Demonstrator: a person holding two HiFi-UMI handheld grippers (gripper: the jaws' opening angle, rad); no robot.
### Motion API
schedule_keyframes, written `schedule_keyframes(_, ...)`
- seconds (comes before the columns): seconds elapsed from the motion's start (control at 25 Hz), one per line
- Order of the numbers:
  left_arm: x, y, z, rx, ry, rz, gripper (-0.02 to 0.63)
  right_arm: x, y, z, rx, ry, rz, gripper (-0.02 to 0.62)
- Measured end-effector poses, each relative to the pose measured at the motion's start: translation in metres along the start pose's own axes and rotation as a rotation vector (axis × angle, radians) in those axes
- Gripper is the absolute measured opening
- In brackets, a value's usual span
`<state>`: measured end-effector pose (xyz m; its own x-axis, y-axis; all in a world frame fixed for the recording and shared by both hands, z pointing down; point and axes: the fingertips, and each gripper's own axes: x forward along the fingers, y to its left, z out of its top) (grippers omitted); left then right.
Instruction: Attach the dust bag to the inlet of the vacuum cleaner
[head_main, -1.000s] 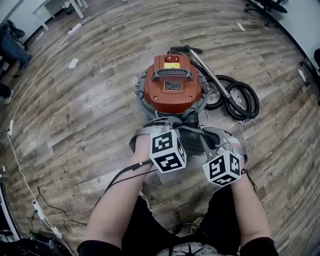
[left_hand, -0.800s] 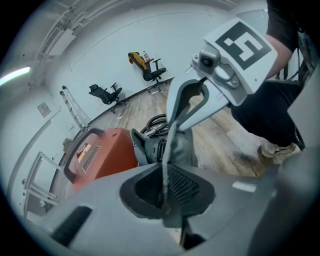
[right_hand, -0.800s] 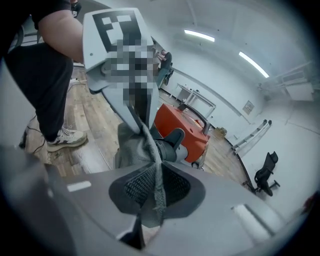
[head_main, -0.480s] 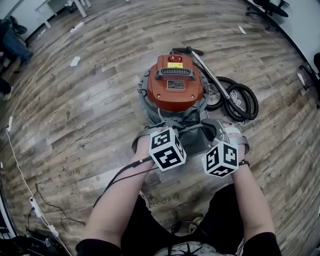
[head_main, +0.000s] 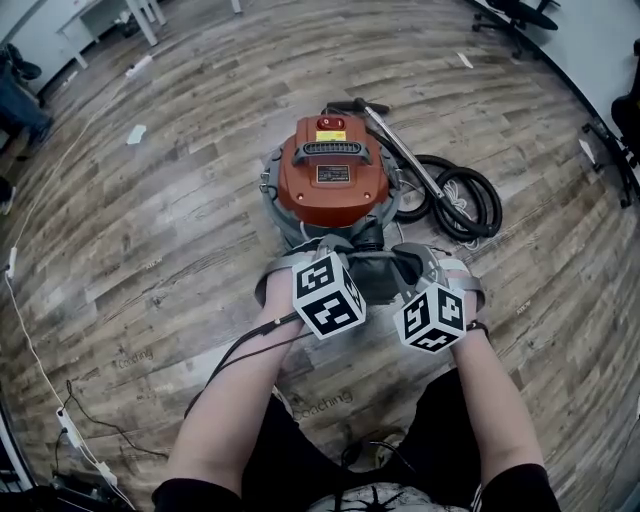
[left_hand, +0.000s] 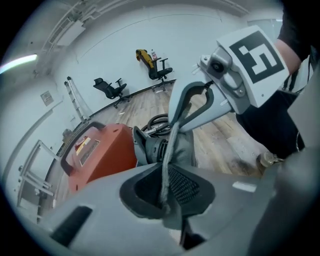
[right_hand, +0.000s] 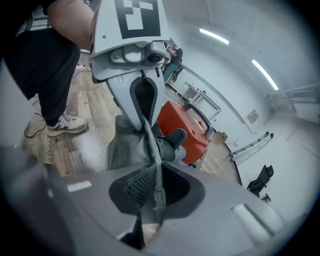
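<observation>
The dust bag (head_main: 375, 275) is stretched between our claws, just before the vacuum cleaner (head_main: 332, 180). Our left claw (left_hand: 166, 199) grips one edge of its mouth; the right claw (right_hand: 154, 199), jaws just closing further, grips the other. The inlet (left_hand: 152, 149) lies straight ahead of both; only the gripper views show it clearly.

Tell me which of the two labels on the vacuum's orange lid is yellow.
The small label beyond the carry handle, at the lid's far edge. The plate on the handle's near side is dark.
</observation>
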<state>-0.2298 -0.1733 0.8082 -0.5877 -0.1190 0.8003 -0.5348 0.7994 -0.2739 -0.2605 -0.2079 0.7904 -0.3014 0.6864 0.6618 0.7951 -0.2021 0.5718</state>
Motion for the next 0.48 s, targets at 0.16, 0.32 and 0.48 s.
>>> schedule_keyframes(0.16,0.006,-0.008,-0.012,-0.009,0.048,-0.031,0.028,0.001,-0.007,0.012,-0.076,0.007,-0.018,0.043)
schedule_keyframes(0.32,0.007,-0.008,-0.012,-0.010,0.053,-0.050,0.028,0.002,-0.005,0.015,-0.065,-0.008,-0.035,0.044)
schedule_keyframes(0.48,0.004,-0.001,-0.007,0.023,0.044,-0.018,0.034,0.002,0.000,0.005,0.013,-0.046,-0.048,0.040)
